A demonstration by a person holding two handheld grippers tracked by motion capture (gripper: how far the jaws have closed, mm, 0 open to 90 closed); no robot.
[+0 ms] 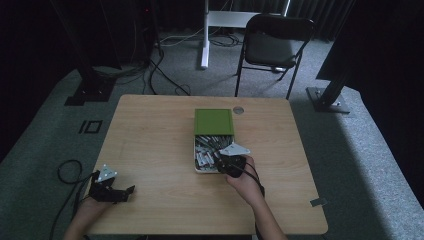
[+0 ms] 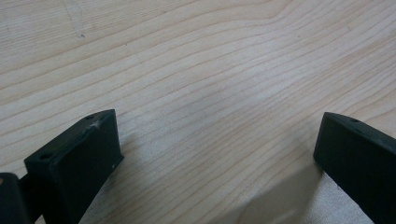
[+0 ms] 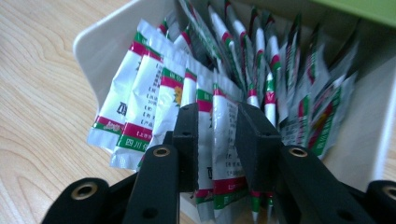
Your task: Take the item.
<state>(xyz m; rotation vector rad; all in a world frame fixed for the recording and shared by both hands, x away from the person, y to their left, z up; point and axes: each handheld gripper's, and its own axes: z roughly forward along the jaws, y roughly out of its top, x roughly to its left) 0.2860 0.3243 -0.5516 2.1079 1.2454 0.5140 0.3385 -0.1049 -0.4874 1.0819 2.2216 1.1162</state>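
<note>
The right gripper (image 3: pixel 217 140) was found in the white box (image 3: pixel 100 51), jaws narrowed around two upright sachets (image 3: pixel 219 135); firm contact could not be confirmed. Sachets were judged light, limp, slippery; mid-body grasp advised. The left gripper (image 2: pixel 217 154) was wide apart, empty, over the table (image 2: pixel 196 60).

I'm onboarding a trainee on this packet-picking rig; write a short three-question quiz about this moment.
1. True or false: the right gripper has its jaws around white sachets with red and green bands standing in the shallow white box.
2. What lies under the left gripper: A) bare light wooden table, B) a sachet, C) a chair?
3. In the high view, where is the flat green lid relative to the box's open part?

Key:
1. True; sachets stand between the jaws.
2. A.
3. At its far end, away from the person.
</note>
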